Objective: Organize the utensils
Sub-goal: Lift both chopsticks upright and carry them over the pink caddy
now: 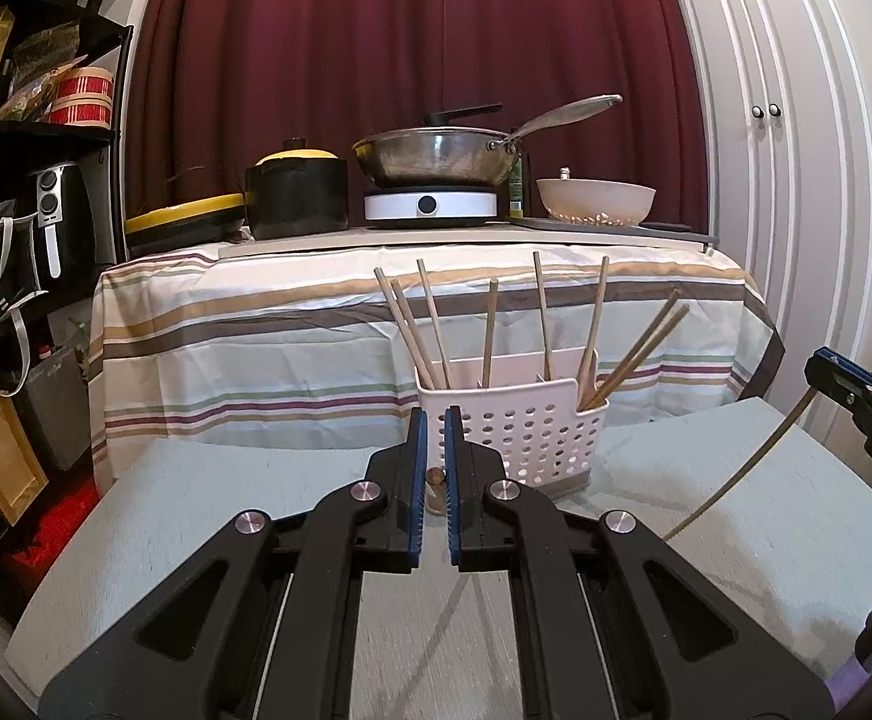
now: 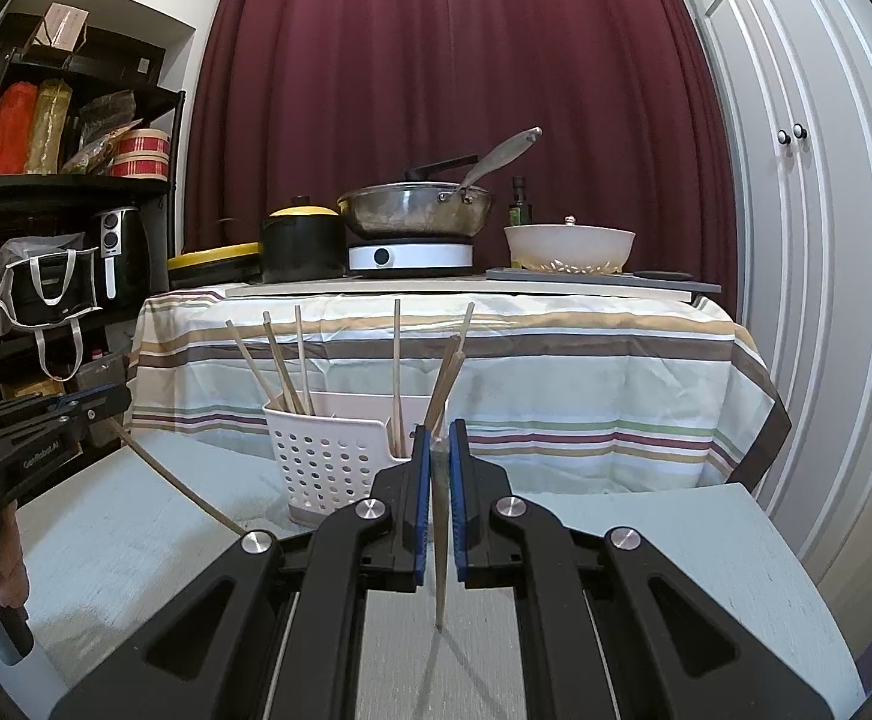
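Right hand-held gripper [image 2: 439,438] (level) around chopstick [image 2: 439,540]

A pale grey table [image 1: 736,540] lies under the gripper; a white holed basket [image 1: 532,438] stands just ahead on it.

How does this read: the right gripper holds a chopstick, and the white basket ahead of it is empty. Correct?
Not quite. The right gripper does hold a chopstick, but the basket is not empty: several chopsticks stand in it. The right wrist view shows this.
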The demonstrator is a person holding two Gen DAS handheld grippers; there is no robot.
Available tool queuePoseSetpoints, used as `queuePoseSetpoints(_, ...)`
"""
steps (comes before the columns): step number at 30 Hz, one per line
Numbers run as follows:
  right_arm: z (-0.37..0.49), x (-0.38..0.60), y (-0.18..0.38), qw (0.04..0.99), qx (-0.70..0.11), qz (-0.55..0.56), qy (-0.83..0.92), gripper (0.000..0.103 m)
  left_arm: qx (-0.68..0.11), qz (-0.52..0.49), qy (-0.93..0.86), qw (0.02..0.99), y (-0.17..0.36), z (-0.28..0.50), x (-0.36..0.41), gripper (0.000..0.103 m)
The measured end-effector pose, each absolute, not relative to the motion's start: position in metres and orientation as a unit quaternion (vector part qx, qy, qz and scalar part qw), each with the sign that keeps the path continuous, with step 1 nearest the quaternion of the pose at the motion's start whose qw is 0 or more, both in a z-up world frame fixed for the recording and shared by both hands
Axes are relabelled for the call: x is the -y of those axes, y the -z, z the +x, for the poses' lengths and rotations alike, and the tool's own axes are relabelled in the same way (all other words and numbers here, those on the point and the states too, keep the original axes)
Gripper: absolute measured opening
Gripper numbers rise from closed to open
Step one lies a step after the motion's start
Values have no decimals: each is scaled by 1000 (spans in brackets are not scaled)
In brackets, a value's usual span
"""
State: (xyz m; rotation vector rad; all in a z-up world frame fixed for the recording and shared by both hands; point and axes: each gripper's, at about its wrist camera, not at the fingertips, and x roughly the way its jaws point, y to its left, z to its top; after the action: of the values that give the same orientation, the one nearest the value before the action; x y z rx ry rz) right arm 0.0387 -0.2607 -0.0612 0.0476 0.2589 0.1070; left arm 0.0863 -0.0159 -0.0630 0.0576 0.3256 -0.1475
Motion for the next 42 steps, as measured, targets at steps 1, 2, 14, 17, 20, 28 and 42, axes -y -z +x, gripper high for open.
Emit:
queuePoseSetpoints(1,40,261,60,990,-129,24,-54,7,-162,29,74,984,62,87,16,6)
queuePoseSetpoints(2,41,260,60,990,-129,24,-54,7,-161,29,75,984,61,89,16,6)
queuePoseSetpoints(14,50,261,57,990,-128,29,-55,7,-154,27,77,985,58,98,14,6)
queuePoseSetpoints(17,52,262,56,990,-128,32,-55,7,-150,26,78,985,59,98,13,6)
queuePoseSetpoints(20,52,262,56,990,-128,31,-55,7,-143,27,79,986,60,98,14,6)
queuePoseSetpoints(28,57,263,56,990,-126,31,-58,7,-131,16,79,988,61,98,12,6)
queuePoseSetpoints(42,58,263,51,990,-120,33,-61,7,-89,39,90,991,52,81,20,6)
